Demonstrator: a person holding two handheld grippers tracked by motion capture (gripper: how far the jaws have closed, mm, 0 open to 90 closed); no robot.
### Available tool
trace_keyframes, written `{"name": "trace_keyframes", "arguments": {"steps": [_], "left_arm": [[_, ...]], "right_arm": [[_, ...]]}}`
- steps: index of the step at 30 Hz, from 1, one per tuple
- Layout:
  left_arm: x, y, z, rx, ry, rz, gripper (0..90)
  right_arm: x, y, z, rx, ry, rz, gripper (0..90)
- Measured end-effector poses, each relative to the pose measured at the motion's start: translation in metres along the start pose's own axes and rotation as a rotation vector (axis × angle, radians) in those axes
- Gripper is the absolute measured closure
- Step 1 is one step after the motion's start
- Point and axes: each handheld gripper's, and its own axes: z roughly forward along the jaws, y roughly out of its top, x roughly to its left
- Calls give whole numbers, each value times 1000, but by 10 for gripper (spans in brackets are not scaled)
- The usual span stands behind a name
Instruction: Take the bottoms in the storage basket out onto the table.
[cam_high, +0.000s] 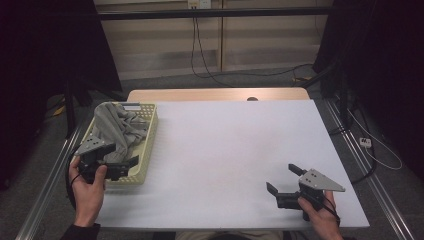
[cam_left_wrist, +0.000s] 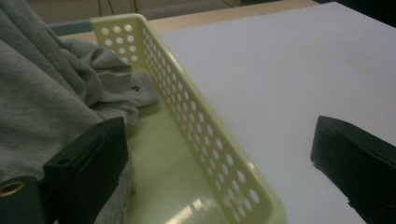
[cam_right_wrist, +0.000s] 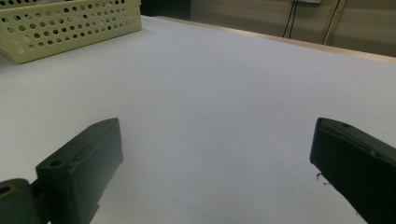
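Note:
A pale yellow perforated basket (cam_high: 151, 131) stands at the table's left edge, and a crumpled grey garment (cam_high: 116, 127) is heaped in it. My left gripper (cam_high: 125, 165) is at the basket's near end, held by a hand. In the left gripper view it (cam_left_wrist: 219, 140) is open, straddling the basket wall (cam_left_wrist: 187, 107): one jaw is inside beside the grey garment (cam_left_wrist: 42, 93), the other is over the white table. My right gripper (cam_high: 281, 177) rests low over the table at the near right, open. Nothing lies between its jaws (cam_right_wrist: 215, 140).
A white board (cam_high: 230, 140) covers the table, and a strip of wood (cam_high: 215, 94) shows along its far edge. Cables (cam_high: 200, 60) run across the floor behind it, and a white plug block (cam_high: 366, 142) lies on the right. The basket (cam_right_wrist: 70, 23) stands far from the right gripper.

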Motion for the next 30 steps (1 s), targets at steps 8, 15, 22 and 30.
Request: {"name": "trace_keyframes", "arguments": {"steps": [8,15,22,30], "left_arm": [[14,6,10,13,25,-7,47],[25,17,20,37,35,-24,54],[37,25,28,60,82,-26,59],[52,38,34,80,154,-36,86]], "right_arm": [[0,0,1,7,2,1,25],[0,-1,2,10,6,-2,26],[0,-1,3,14,9,-2,26],[1,-1,3,20,14,-3,27]]}}
